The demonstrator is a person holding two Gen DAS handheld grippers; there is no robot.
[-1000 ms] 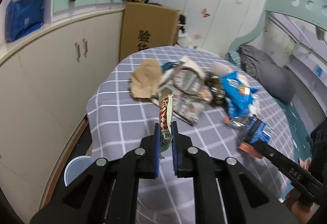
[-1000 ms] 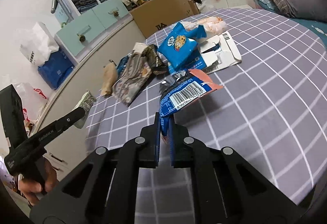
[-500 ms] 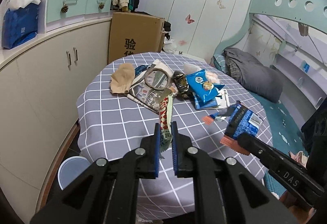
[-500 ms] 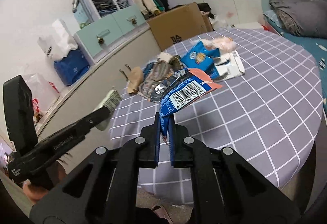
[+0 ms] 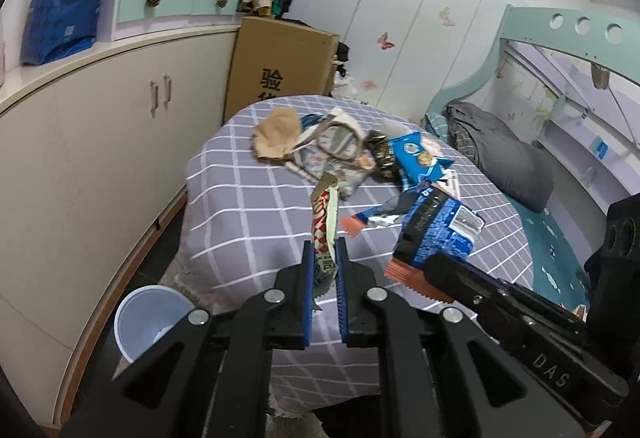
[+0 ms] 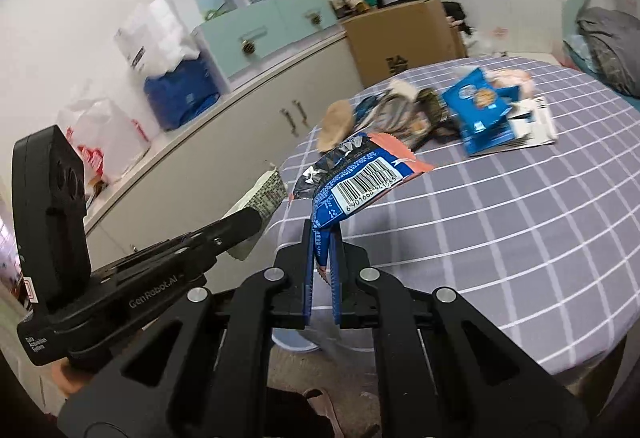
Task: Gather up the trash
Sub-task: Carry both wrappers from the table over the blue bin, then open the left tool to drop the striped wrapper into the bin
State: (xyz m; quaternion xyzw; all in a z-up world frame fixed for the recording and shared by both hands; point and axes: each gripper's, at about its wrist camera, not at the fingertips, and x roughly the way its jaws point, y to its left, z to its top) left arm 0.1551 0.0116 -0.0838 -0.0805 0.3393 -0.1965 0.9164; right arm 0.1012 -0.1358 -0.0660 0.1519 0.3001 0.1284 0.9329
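Note:
My left gripper [image 5: 324, 262] is shut on a long red-and-white wrapper [image 5: 325, 214], held in the air at the table's near edge. My right gripper [image 6: 322, 250] is shut on a blue wrapper with a barcode and orange ends [image 6: 356, 178]; it also shows in the left wrist view [image 5: 434, 234]. A light blue bin [image 5: 150, 322] stands on the floor, below and left of the left gripper. More trash lies on the round table [image 5: 256, 206]: a blue cookie bag [image 5: 416, 158], a brown paper piece [image 5: 278, 132], crumpled wrappers [image 5: 340, 146].
A curved cream cabinet [image 5: 100, 142] runs along the left. A cardboard box [image 5: 280, 70] stands behind the table. A bed with grey bedding [image 5: 504, 154] is at the right. The left gripper's body [image 6: 120, 278] sits close to the left of the right gripper.
Both grippers have pulled back off the table toward its near edge, each still holding its wrapper. They are closer together, and the bin is larger in the left wrist view.

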